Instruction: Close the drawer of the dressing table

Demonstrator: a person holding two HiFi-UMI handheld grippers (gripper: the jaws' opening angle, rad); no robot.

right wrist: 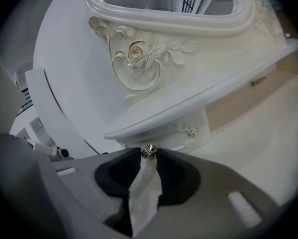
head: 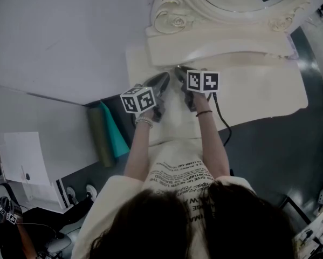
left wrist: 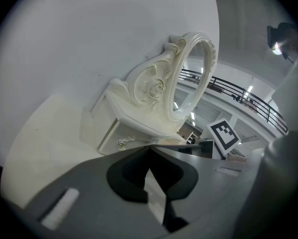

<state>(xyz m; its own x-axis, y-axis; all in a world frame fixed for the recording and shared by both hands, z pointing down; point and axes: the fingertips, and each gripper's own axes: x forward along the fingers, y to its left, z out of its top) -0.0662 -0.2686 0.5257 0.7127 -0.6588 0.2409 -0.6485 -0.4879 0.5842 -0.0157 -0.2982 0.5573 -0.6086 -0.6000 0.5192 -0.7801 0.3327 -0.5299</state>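
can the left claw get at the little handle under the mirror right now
Probably yes: the left claw points near the handle, nothing stands between them, but its jaws are together and must open first.

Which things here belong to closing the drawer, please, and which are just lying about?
Job: dressing table; knob; right tongs, shut on the knob.
Lying about: green roll; paper.
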